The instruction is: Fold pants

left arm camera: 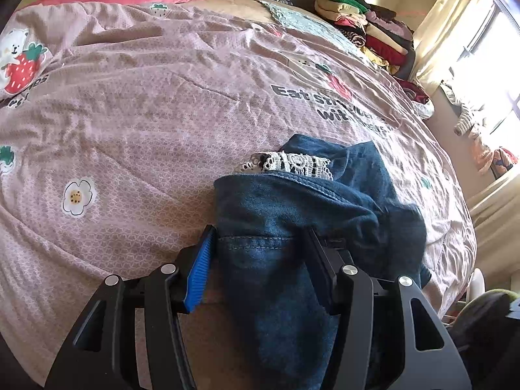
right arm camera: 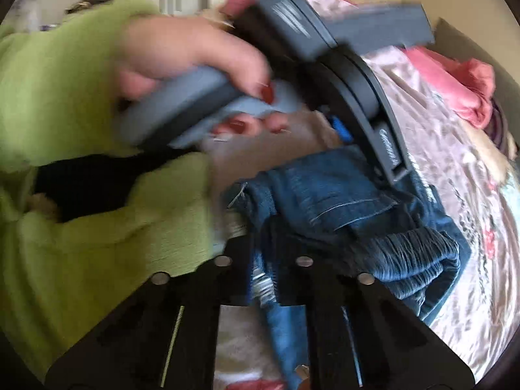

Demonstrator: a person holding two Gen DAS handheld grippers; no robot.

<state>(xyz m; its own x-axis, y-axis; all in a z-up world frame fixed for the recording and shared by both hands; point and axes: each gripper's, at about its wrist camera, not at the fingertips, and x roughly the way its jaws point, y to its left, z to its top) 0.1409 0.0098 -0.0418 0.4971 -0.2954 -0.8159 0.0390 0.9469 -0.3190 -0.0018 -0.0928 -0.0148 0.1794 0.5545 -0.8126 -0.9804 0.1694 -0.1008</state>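
While both tools bear down on the bed [left arm camera: 136, 104], the pants [left arm camera: 276, 227], dark blue denim with a strip of white lace [left arm camera: 292, 162] at the top, lie bunched near its edge, straight ahead of each. The left hand-held gripper [left arm camera: 260, 253] has a thick fold of denim between its half-open jaws, the cloth filling the gap. The right hand-held gripper [right arm camera: 263, 260] has pinched down narrow on a thin edge of the same cloth, just beside the gathered waistband [right arm camera: 412, 250]. From what I can tell, the pants' long axis runs away from the left tool and across the right one; both hands are equally close. A pink printed quilt covers the bed, folded clothes [left arm camera: 367, 29] are stacked by the bright window, and a green sleeve [right arm camera: 65, 81] leads to the hand on the left tool.
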